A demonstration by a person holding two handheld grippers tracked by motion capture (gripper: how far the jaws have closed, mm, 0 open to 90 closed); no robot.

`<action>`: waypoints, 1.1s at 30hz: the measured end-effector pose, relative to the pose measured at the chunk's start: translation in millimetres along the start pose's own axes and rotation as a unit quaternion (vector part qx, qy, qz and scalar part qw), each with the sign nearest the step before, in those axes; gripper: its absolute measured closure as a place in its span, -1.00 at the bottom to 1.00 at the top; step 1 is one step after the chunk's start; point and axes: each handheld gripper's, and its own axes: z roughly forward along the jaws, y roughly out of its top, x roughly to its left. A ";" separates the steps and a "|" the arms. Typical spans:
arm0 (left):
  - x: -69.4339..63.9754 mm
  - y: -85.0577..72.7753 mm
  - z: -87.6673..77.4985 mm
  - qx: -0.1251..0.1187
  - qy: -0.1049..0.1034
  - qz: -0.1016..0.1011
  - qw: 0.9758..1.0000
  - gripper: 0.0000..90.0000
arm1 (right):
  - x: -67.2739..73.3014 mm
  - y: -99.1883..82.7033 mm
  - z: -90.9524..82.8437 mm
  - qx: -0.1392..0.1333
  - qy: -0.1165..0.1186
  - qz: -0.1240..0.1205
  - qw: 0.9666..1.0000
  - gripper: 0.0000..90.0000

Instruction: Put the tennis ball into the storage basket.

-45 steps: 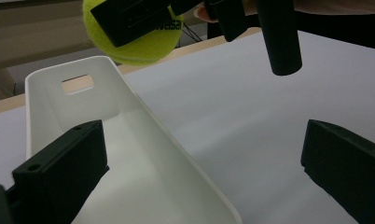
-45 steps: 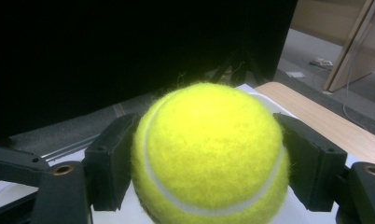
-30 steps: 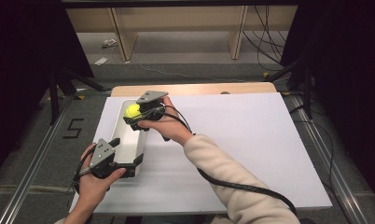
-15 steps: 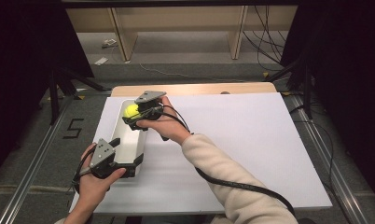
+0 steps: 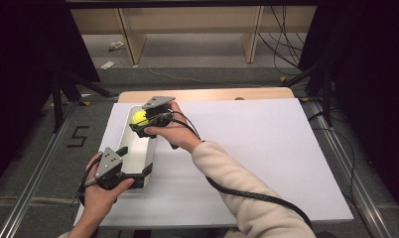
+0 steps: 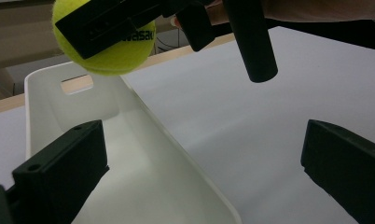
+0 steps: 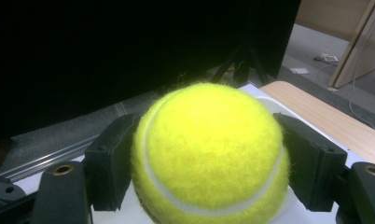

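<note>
Right tongs [image 5: 144, 119] clamped on a fuzzy yellow-green tennis ball [image 5: 138, 117], one black jaw pressed flat to each side of it, as the right gripper view makes plain with the ball [image 7: 209, 154] bulging between both pads. Ball held in the air above the far end of a long white plastic bin [image 5: 138, 156], at about 11 o'clock on the white tabletop [image 5: 267, 148] in the high view. Seen from the left gripper view at 11 o'clock, the same ball [image 6: 112, 53] hanging over the bin's far wall, dark printed lettering on its felt, with a jaw of the right tongs [image 6: 106, 23] crossing its face. Left tongs [image 5: 119, 171] at the bin's near end, about 8 o'clock on the tabletop, jaws spread wide and closed on nothing: in its own view one black jaw at 8 o'clock set inside the bin [image 6: 143, 172], the other at 4 o'clock outside it over bare white surface, the bin's long side wall running between them with clear gaps to both. Bin lying lengthwise from near to far, a slot handle cut in its far wall, nothing resting on its white floor where visible. Cream sleeve of the right forearm [image 5: 247, 193] reaching in from 5 o'clock, a black cable trailing beneath it. Pale wooden strip [image 5: 207, 94] along the tabletop's far edge at 12 o'clock, grey floor and wooden shelving legs beyond.
</note>
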 end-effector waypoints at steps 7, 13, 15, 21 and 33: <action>0.2 0.0 -0.2 0.001 -0.001 0.001 1.000 -1.00 | -1.1 -1.0 4.3 0.006 0.001 0.003 1.000 -0.40; 0.2 0.1 -0.3 0.001 -0.001 0.001 1.000 -1.00 | -2.0 0.2 6.2 0.010 0.002 0.007 1.000 -0.40; -0.1 -0.1 -0.2 0.001 0.000 0.000 1.000 -1.00 | -2.1 0.6 6.9 0.009 0.002 0.006 1.000 -0.40; 0.1 0.0 -0.3 0.000 -0.001 0.001 1.000 -1.00 | -2.8 1.7 9.3 0.011 0.001 0.010 1.000 -0.40; 0.2 0.0 -0.4 0.000 0.000 0.001 1.000 -1.00 | -2.8 2.8 14.0 0.008 -0.001 0.013 1.000 -0.40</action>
